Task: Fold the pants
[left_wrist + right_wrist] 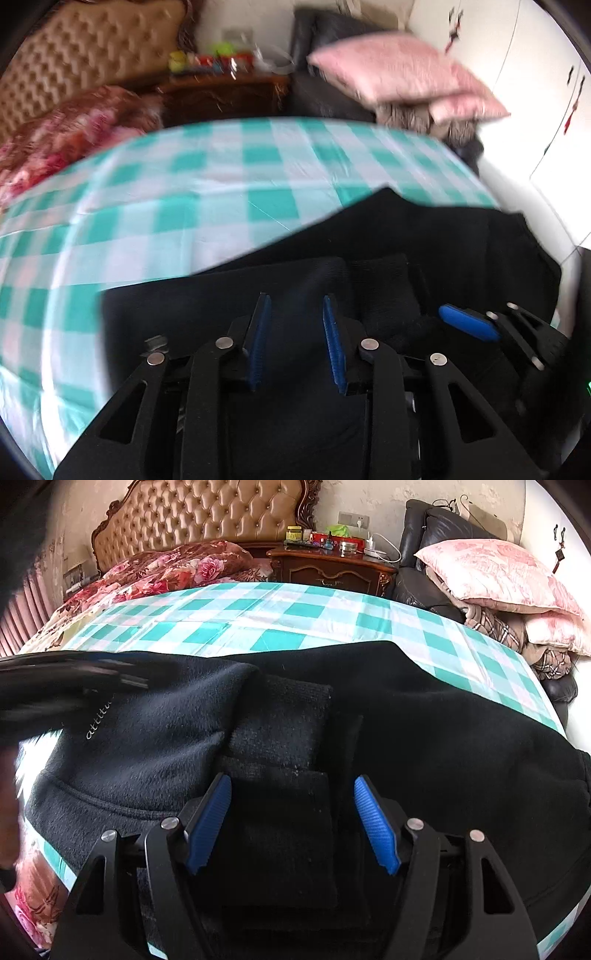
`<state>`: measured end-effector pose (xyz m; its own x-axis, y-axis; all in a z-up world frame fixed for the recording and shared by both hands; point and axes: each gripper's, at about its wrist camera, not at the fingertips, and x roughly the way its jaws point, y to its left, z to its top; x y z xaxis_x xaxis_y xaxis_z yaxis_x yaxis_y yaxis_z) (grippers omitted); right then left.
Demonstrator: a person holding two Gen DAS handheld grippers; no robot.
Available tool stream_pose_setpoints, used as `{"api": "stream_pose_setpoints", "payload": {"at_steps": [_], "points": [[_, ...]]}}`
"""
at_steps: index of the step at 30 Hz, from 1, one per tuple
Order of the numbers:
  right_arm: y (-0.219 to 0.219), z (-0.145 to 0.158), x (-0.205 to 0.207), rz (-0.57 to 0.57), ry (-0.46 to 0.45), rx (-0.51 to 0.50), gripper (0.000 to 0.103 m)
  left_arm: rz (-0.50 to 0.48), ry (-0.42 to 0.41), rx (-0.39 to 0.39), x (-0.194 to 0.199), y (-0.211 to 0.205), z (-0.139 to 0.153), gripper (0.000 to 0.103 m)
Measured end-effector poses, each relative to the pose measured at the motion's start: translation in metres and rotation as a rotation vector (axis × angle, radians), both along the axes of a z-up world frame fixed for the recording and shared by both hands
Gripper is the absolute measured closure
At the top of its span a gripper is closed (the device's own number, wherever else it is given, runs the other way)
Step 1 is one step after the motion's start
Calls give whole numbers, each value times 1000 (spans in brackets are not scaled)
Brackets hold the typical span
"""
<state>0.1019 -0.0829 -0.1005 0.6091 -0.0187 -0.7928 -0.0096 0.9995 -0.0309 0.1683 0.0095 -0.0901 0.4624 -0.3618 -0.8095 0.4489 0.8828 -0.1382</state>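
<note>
A pair of black fleece pants (424,716) lies spread across a teal-and-white checked sheet (258,616) covering the bed, with ribbed cuffs (291,709) folded in over the middle of the garment and a small line of pale lettering (99,720) on the cloth at the left. The right gripper (291,823), black-framed with blue ribbed pads (376,827), points down over the cuffed part; its jaws stand spread with the dark fabric lying between them, the pads not pressing on it. The left gripper (297,339) appears in its own blurred view hovering over the same black cloth, its blue pads apart with a narrower gap and nothing pinched; in the right view it shows as a dark smear at the left edge. Behind the bed stand a tan tufted headboard (207,517), a red floral quilt (166,568), a dark wooden nightstand (332,568) and pink pillows (498,576).
</note>
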Motion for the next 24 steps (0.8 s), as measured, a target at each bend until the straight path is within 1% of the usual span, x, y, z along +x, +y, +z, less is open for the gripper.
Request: {"api": "stream_pose_setpoints", "payload": {"at_steps": [2,3,6,9,11,12,15,16,19,21,22,24], "points": [[0,1,-1,4,1,-4,35,11,35,43,14,-11,-17,75],[-1,2,-2,5,2,-3,35,20,42,39,17,-12,-22,75],[-3,1,-2,8,0,11,35,34,38,-14,11,-2,-13,75],[-3,2,-2,10,-2,8,35,77,-10,-40,-5,25,1,75],[-4,1,-2,9,-2,14,35,155,-34,-56,-25,57,8,75],[-4,1,-3,9,-3,16,35,180,-46,-52,-34,69,11,75],[-3,2,-3,10,-3,14,35,259,-105,-4,-70,107,14,74],[-3,2,-3,9,-5,9,35,283,-103,3,-82,120,12,74],[-1,1,-3,7,-9,-5,35,304,-65,4,-104,140,0,74],[0,1,-4,5,-9,-10,35,299,-28,0,-110,147,-11,70],[1,2,-4,5,-8,-12,35,305,-13,-14,-110,151,-15,66],[2,2,-4,4,-6,-23,35,326,3,-45,-110,158,-14,63]]}}
